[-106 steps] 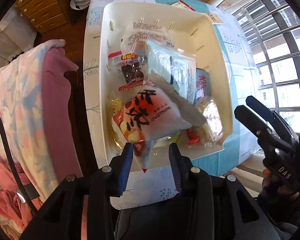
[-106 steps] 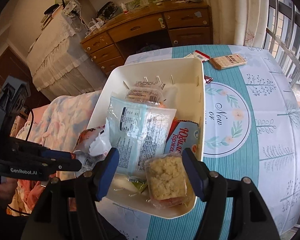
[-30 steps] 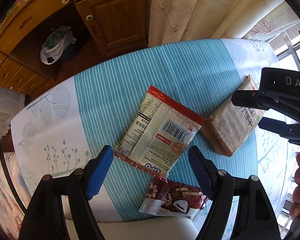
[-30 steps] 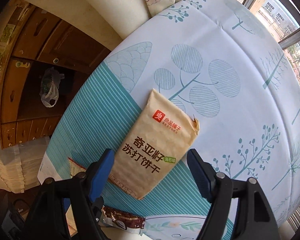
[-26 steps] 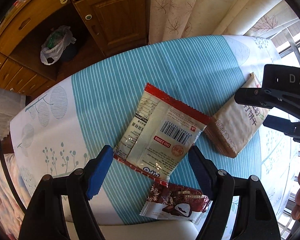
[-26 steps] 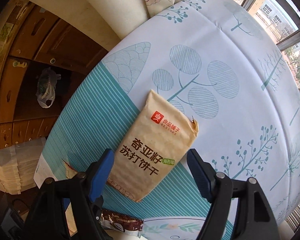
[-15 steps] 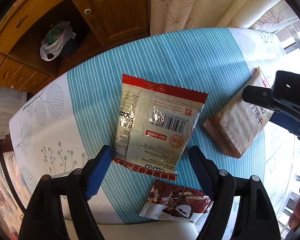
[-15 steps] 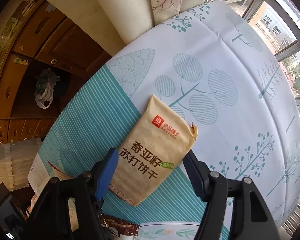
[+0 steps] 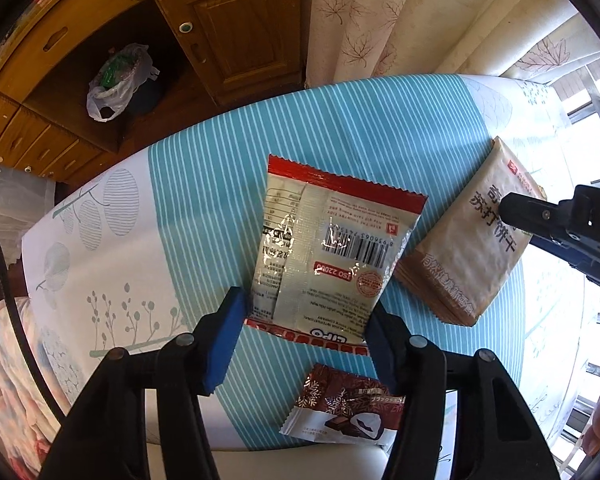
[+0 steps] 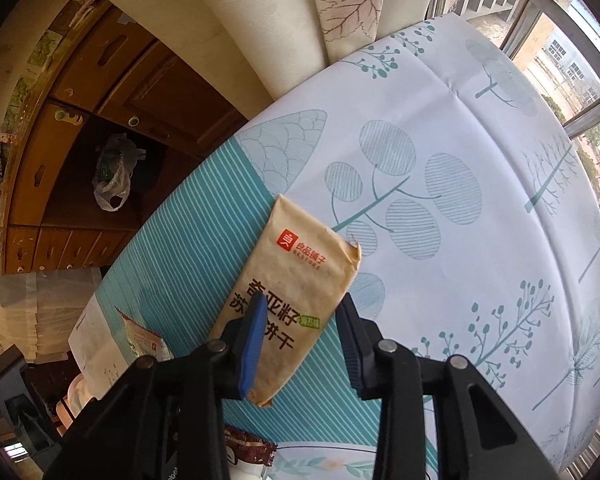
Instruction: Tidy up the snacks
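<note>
We've got both grippers closing in — left gripper (image 9: 306, 322) just pinched onto the glossy red-edged white foil snack packet (image 9: 332, 248), right gripper (image 10: 300, 332) just squeezed the matte tan paper-look cracker pack (image 10: 300, 280); both lie flat on the teal-striped cloth counter (image 9: 204, 184). Risk, imo: slick, crinkly film could slip or buckle under edge grip w/ thin contact — crackers may crush. Small brown chocolate wrapper (image 9: 346, 410) sits nearby.
</note>
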Demonstrator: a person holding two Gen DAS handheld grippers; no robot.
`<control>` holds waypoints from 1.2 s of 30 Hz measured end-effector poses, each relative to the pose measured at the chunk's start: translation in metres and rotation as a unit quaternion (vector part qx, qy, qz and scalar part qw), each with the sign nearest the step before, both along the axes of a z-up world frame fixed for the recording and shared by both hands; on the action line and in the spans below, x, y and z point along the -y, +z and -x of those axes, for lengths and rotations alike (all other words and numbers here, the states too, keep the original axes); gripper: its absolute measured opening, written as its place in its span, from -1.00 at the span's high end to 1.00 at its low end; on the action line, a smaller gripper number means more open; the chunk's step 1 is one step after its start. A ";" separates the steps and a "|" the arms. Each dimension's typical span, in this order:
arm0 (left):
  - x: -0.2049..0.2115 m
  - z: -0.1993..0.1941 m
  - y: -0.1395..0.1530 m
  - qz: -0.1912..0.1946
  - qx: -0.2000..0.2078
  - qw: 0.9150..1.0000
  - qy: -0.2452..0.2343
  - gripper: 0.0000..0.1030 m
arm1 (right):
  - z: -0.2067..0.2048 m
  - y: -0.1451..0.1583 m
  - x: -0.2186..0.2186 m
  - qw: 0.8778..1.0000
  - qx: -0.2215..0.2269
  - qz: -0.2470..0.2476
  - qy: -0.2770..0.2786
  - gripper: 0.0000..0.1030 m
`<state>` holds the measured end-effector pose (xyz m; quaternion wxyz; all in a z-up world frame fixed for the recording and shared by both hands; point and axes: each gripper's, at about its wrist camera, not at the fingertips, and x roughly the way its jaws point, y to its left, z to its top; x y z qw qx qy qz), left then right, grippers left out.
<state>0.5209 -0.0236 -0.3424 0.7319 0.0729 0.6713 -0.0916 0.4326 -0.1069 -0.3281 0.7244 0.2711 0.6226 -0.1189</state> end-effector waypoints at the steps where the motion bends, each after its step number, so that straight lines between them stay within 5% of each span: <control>1: 0.000 0.001 0.000 0.000 0.001 1.000 0.000 -0.06 | 0.001 0.000 0.000 1.000 0.002 -0.002 0.001 0.35; 7: -0.003 0.001 0.004 0.010 0.002 1.000 0.013 0.04 | 0.006 0.005 0.005 1.000 0.013 -0.015 0.003 0.66; 9: -0.005 0.001 0.007 0.014 0.003 1.000 0.024 0.05 | 0.007 0.005 0.006 1.000 0.012 -0.015 0.002 1.00; 21: -0.012 0.011 0.040 0.045 0.037 0.998 0.031 0.05 | 0.021 0.016 0.001 0.998 0.044 -0.048 0.010 1.00; 36: -0.012 0.048 0.129 0.119 0.124 0.985 0.026 0.05 | 0.044 0.073 -0.003 0.987 0.143 -0.069 0.036 1.00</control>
